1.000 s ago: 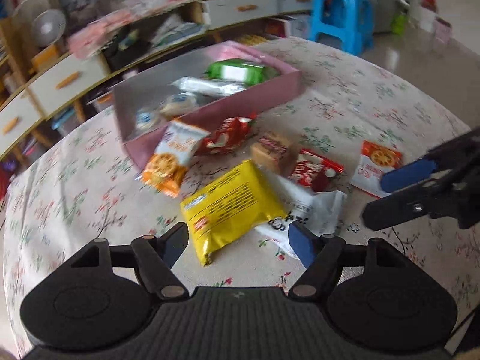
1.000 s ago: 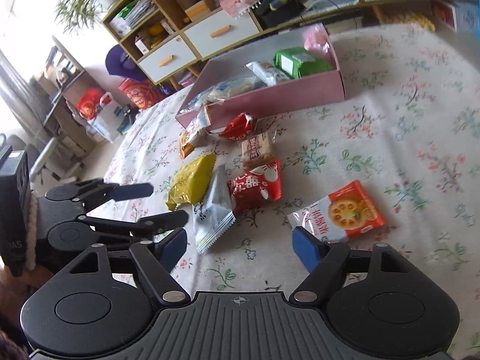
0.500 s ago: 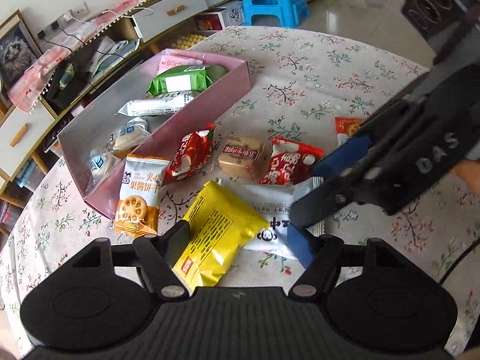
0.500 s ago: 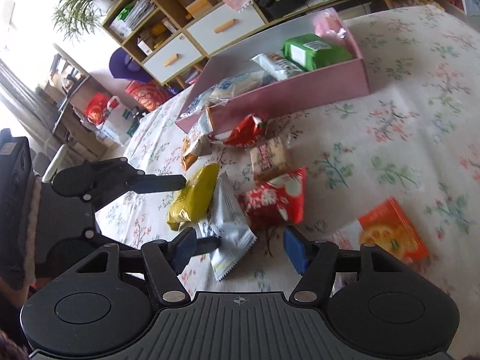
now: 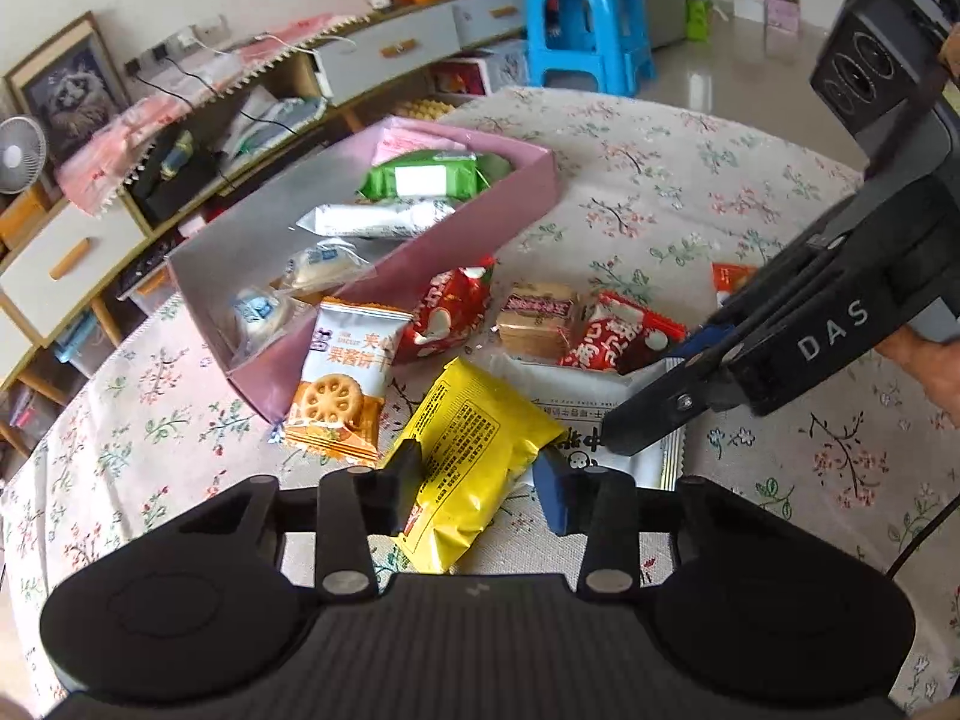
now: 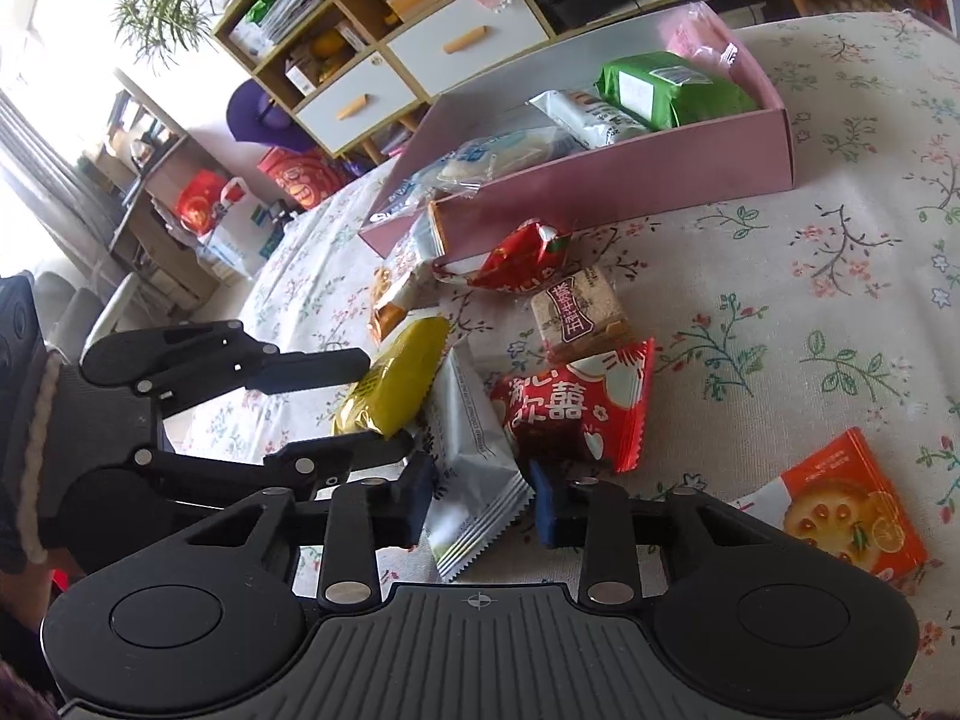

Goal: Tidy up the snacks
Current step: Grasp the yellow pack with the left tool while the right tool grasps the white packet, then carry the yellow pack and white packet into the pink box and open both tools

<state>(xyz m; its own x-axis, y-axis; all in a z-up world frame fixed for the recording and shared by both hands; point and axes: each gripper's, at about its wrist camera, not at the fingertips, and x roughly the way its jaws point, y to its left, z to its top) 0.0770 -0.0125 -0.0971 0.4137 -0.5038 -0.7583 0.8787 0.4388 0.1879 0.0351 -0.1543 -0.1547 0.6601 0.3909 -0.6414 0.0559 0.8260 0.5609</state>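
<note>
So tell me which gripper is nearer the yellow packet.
Left. The left gripper has its jaws, which have just been closing, around the yellow packet. The right gripper straddles the white packet beside it.

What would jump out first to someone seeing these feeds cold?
Both tongs have just been closing on packets lying side by side: the left tongs around the yellow packet, the right tongs around the white packet. Behind them, loose snacks litter the floral tablecloth before a half-filled pink box.
</note>
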